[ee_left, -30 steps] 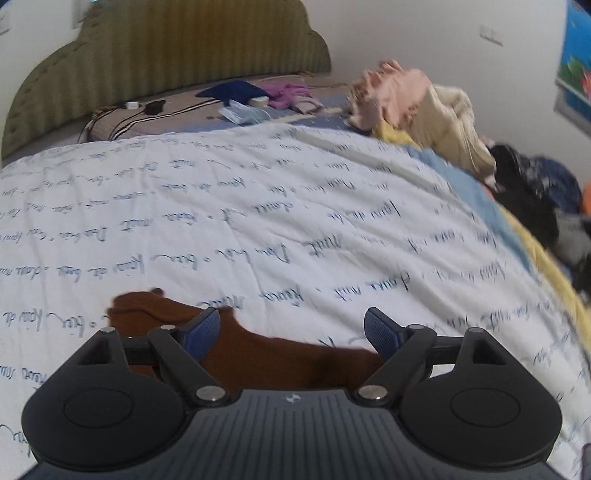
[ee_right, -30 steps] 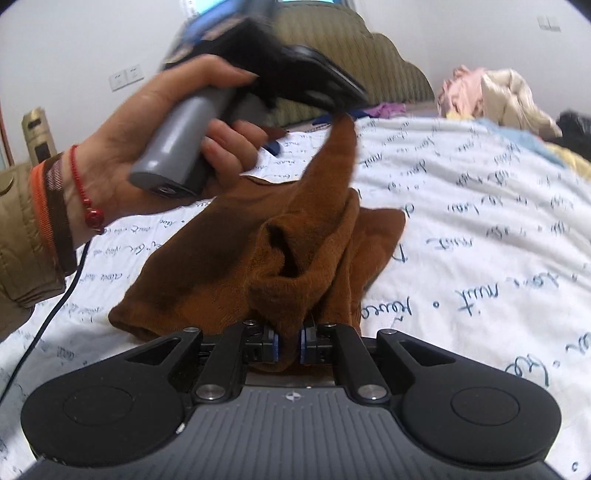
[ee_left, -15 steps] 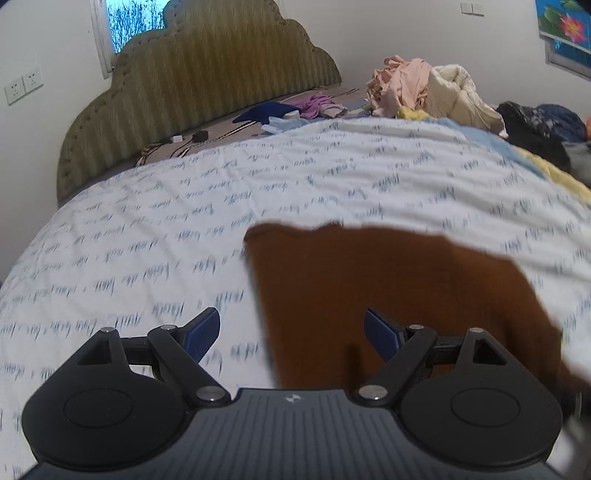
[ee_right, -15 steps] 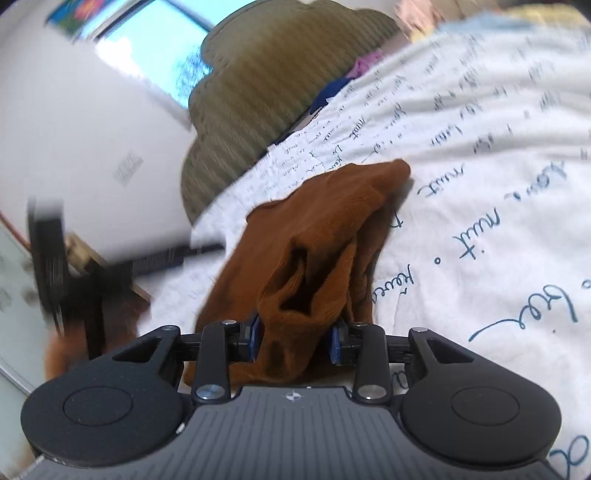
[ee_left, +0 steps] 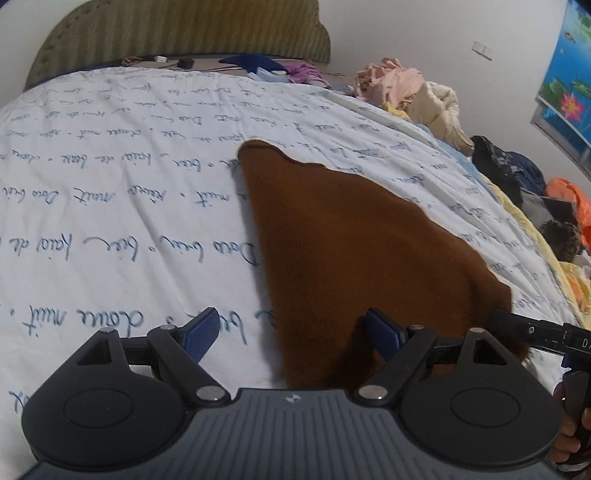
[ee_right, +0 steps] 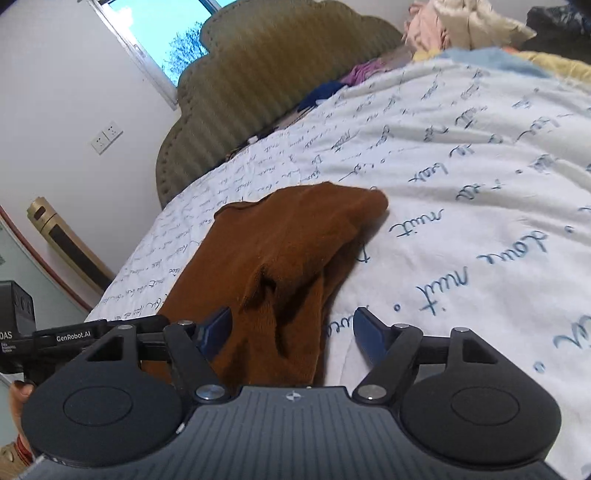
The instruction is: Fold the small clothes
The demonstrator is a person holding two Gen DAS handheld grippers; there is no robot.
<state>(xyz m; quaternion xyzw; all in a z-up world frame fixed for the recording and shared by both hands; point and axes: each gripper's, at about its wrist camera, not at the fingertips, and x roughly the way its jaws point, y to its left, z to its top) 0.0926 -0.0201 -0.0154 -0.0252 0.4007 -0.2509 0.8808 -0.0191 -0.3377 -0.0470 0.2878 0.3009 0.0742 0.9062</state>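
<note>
A small brown knit garment (ee_left: 354,243) lies on the white bedspread with blue script (ee_left: 122,177). In the left wrist view it lies flat, reaching down between the fingers. My left gripper (ee_left: 291,332) is open and empty just above its near edge. In the right wrist view the brown garment (ee_right: 280,258) is bunched with a fold in its middle. My right gripper (ee_right: 291,328) is open around its near end, holding nothing. The right gripper also shows at the left wrist view's right edge (ee_left: 532,332).
An olive padded headboard (ee_left: 177,33) stands at the far end, with dark blue and purple clothes (ee_left: 273,68) before it. A heap of pink and cream clothes (ee_left: 410,92) and dark and orange items (ee_left: 524,177) line the right side. A window (ee_right: 159,40) is left.
My right gripper has opened and let go of the brown garment, which now rests on the bed. My left gripper stayed open and dropped close to the garment's near edge.
</note>
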